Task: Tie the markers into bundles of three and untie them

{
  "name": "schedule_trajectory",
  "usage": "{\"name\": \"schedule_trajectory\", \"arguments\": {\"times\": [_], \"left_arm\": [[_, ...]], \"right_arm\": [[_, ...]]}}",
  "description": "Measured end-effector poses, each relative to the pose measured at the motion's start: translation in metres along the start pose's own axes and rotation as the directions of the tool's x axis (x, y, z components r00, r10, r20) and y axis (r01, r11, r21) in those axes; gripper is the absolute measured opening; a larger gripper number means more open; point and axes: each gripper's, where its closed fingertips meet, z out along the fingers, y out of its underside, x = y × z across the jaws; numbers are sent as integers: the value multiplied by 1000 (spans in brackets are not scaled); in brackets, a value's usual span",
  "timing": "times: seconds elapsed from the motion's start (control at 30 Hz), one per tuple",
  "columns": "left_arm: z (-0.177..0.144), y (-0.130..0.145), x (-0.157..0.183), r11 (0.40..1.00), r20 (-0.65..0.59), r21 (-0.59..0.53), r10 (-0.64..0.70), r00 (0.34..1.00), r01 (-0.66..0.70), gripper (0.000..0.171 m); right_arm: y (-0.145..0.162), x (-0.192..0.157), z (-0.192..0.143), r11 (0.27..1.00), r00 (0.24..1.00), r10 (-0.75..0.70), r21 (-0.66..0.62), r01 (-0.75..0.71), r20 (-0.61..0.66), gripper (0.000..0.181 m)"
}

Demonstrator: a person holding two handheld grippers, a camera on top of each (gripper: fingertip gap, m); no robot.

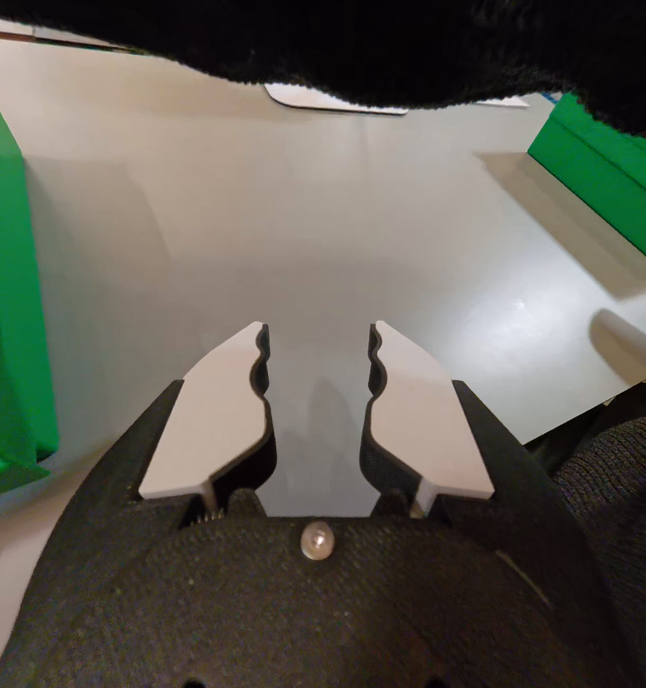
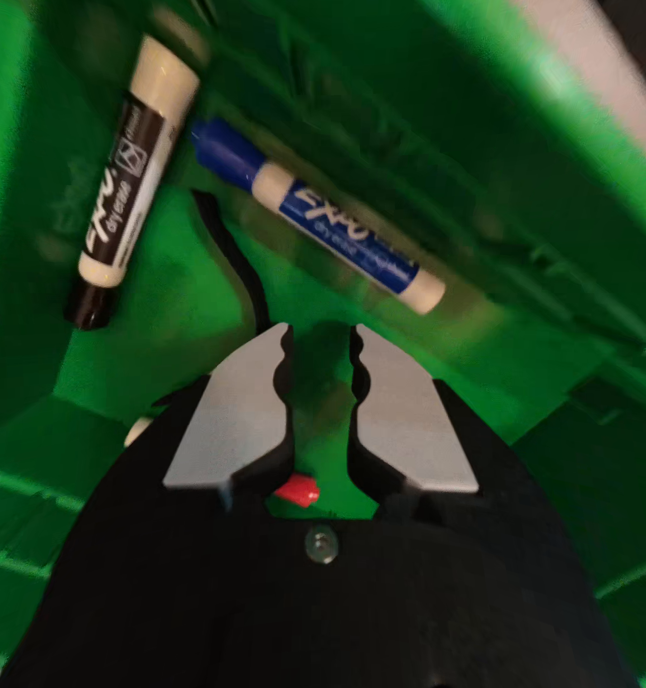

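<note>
Green plastic bin [image 2: 444, 123] surrounds the right gripper [image 2: 321, 331], its jaws parted and empty, above 2 markers on the bin floor: a black marker [image 2: 128, 186] and a blue marker [image 2: 336, 227]. Outside the bin, the left gripper [image 1: 318, 331] hovers spread over a pale tabletop [image 1: 314, 223].

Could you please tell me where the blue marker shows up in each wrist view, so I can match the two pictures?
Left wrist view: the blue marker is not in it; only pale tabletop lies ahead of the open left gripper.
Right wrist view: the blue marker lies slanted above centre, beyond the right gripper, right of the black marker.
Shared landmark: green bin plastic, at the right edge in the left view, all around in the right; whether it is the same bin, I cannot tell.
</note>
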Motion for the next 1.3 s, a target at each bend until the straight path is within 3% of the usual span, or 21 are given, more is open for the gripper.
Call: {"name": "schedule_trajectory", "arguments": {"times": [0.07, 0.2, 0.33, 0.43, 0.6, 0.8, 0.97, 1.17, 1.3], "left_arm": [[1, 0, 3, 1000, -7, -3, 9, 1000, -9, 51], [2, 1, 5, 1000, -13, -9, 16, 1000, -16, 52], [3, 3, 1, 1000, 9, -18, 25, 1000, -25, 52], [4, 4, -2, 996, 43, -28, 91, 995, -90, 52], [5, 8, 0, 973, 88, -58, 229, 969, -225, 52], [5, 9, 2, 961, 95, -71, 274, 957, -268, 52], [5, 11, 0, 984, 65, -70, 169, 983, -164, 54], [7, 13, 0, 989, 46, -80, 132, 990, -128, 55], [9, 16, 3, 983, 40, -99, 159, 986, -155, 55]], "right_arm": [[7, 0, -2, 998, 998, 61, 4, -61, -7, 30], [-14, 7, -9, 969, 975, 209, 154, -196, -75, 24], [-25, 18, -4, 804, 818, 575, 197, -561, -12, 30], [-27, 25, 2, 767, 783, 621, 212, -606, -8, 39], [-49, 25, -8, 660, 717, 689, 315, -682, 110, 49], [-44, 34, -4, 689, 726, 687, 347, -636, -32, 55], [-11, 26, 8, 772, 764, 633, 180, -610, -124, 56], [-4, 26, -21, 764, 762, 634, 258, -592, -130, 51], [1, 14, -10, 702, 713, 701, 214, -679, -36, 52]]}}
